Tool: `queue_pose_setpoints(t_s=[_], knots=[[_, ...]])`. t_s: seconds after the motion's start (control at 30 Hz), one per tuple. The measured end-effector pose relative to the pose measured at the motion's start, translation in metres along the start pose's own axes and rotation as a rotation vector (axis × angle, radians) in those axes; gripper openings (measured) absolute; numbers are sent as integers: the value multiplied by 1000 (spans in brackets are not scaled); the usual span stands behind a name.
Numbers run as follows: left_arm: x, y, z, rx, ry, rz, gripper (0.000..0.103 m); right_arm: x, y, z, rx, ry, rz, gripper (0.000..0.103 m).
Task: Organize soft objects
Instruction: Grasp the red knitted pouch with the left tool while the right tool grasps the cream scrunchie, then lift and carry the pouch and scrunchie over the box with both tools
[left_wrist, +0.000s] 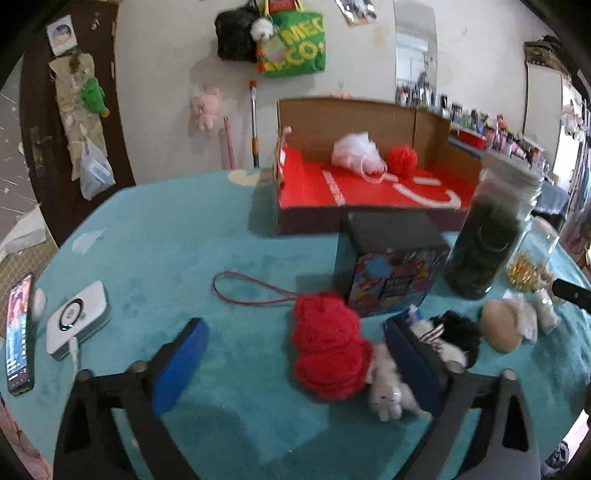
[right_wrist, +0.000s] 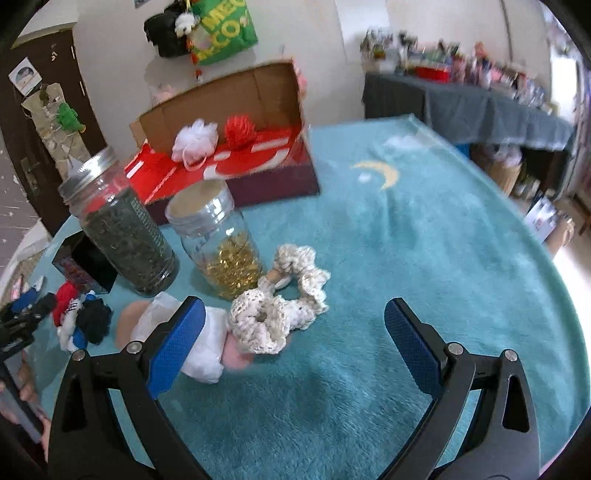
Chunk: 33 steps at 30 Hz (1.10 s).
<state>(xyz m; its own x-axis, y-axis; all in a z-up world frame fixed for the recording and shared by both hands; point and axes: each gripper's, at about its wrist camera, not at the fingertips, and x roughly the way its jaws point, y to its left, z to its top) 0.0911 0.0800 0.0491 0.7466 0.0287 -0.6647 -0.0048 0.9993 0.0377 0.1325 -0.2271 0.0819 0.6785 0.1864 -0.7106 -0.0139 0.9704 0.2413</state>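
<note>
Red yarn ball (left_wrist: 330, 350) on desk (left_wrist: 166, 240), between spread left tongs (left_wrist: 295, 354), untouched | soft, light, squashy: we judge mid-bulk pinch best, not cord | right tongs (right_wrist: 295, 347) agape, empty.

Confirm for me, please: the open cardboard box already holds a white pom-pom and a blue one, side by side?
Not quite: the pom-pom beside the white pom-pom is red, not blue. They do sit side by side in the open cardboard box, as the left wrist view shows.
</note>
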Motion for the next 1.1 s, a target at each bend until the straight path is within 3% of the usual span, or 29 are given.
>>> queue_pose_setpoints(t_s=[0.07, 0.1, 0.17, 0.2, 0.27, 0.47, 0.6, 0.67, 0.8, 1.1], knots=[[9, 1, 0, 4, 40, -40, 74, 10, -5, 2, 30, 49, 28, 78], [11, 2, -1, -1, 56, -88, 60, 13, -7, 2, 39, 59, 34, 68], [14, 0, -2, -3, 82, -152, 46, 11, -10, 3, 44, 56, 68, 38], [13, -2, -2, 2, 75, -140, 46, 12, -11, 3, 44, 69, 84, 30], [9, -5, -3, 24, 59, -124, 44, 11, -13, 3, 44, 65, 102, 25], [-16, -9, -2, 29, -13, -91, 44, -15, -4, 2, -16, -35, 84, 25], [-35, -18, 2, 57, -67, -113, 44, -39, 6, 0, -48, -99, 136, 25], [-44, -27, 3, 84, -82, -170, 44, -47, 12, -2, -67, -110, 167, 25], [-53, -46, 3, 133, -105, -197, 44, -54, 32, -9, -119, -119, 237, 25], [-41, -81, 8, 136, -58, -400, 44, -34, 65, -14, -172, -75, 336, 25]])
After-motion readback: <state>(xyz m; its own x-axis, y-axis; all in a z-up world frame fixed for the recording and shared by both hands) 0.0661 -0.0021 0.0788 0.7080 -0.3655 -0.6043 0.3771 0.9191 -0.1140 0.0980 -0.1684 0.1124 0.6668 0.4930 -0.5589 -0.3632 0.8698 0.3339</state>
